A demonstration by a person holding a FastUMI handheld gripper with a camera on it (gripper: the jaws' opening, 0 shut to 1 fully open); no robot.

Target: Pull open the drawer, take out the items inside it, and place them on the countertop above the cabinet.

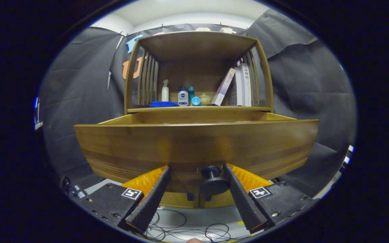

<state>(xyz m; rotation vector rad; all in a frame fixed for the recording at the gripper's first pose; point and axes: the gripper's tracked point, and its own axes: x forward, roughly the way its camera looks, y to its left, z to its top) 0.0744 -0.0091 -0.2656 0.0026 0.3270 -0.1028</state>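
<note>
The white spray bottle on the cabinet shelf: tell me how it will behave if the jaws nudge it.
The spray bottle is tall and narrow, so it probably tips easily. It looks like light plastic, likely sliding before resisting. The blue cloth beside its base might snag it. The gripper, jaws open around the drawer knob, is well short of it.

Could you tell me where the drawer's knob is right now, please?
In the gripper view, the knob sits low on the pulled-out drawer front, between the open jaws of the gripper and close against the right one.
</note>
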